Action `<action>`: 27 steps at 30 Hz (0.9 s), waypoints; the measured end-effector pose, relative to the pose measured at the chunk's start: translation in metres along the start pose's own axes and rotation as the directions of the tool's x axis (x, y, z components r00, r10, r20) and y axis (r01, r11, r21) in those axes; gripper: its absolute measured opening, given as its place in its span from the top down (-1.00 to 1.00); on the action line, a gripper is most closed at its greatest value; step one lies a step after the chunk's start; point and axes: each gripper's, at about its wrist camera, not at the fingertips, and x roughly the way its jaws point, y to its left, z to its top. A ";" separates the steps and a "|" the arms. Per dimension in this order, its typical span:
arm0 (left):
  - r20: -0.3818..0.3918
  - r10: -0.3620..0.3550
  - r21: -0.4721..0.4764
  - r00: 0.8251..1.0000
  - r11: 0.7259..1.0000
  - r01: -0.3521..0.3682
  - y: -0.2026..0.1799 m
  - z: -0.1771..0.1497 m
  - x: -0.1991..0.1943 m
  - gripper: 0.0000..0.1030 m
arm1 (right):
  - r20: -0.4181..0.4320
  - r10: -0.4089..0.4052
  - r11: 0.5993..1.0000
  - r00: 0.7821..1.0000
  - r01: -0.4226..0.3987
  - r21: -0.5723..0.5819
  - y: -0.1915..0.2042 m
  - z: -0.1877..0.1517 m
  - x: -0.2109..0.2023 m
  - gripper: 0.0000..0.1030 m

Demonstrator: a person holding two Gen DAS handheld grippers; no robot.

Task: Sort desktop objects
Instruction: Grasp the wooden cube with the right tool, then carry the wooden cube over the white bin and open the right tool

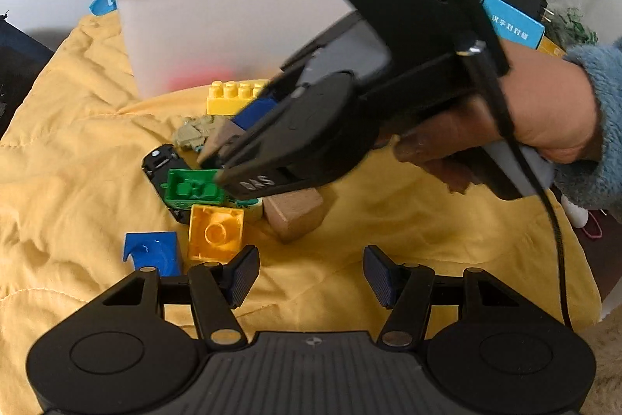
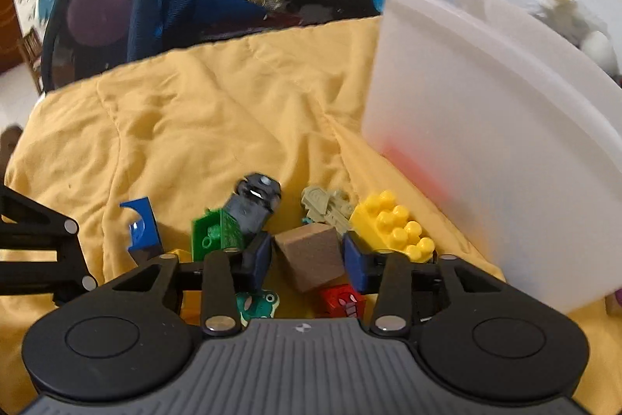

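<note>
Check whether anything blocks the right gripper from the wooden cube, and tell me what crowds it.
Nothing visible blocks it: the wooden cube already sits between the right gripper's jaws. It is crowded, though: the yellow studded brick lies just outside one finger, the green piece outside the other, and a red block lies just below the cube.
</note>
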 end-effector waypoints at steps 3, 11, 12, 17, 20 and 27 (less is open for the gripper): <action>0.012 0.008 -0.003 1.000 1.000 -0.008 0.001 0.001 -0.001 -0.22 | -0.013 0.006 1.000 1.000 -0.006 0.019 -0.001 -0.003 -0.007 0.36; 0.012 0.017 -0.030 1.000 0.999 -0.017 -0.003 0.015 0.015 -0.12 | 0.096 -0.057 0.940 0.994 0.021 0.339 -0.033 -0.052 -0.087 0.36; 0.007 0.011 -0.041 1.000 0.999 -0.011 -0.004 0.017 0.019 -0.08 | 0.095 -0.069 0.934 0.993 0.031 0.356 -0.032 -0.059 -0.092 0.36; -0.012 0.019 -0.073 1.000 0.997 -0.020 -0.006 0.028 0.036 -0.08 | 0.017 -0.096 0.909 0.995 0.081 0.408 -0.020 -0.097 -0.084 0.36; -0.004 0.052 -0.072 0.999 0.996 -0.052 -0.005 0.026 0.037 0.33 | -0.009 -0.102 0.904 0.995 0.097 0.416 -0.009 -0.112 -0.083 0.37; -0.010 0.024 -0.037 1.000 0.999 -0.024 -0.005 0.018 0.031 0.37 | 0.006 -0.108 0.896 0.994 0.095 0.434 -0.007 -0.122 -0.089 0.21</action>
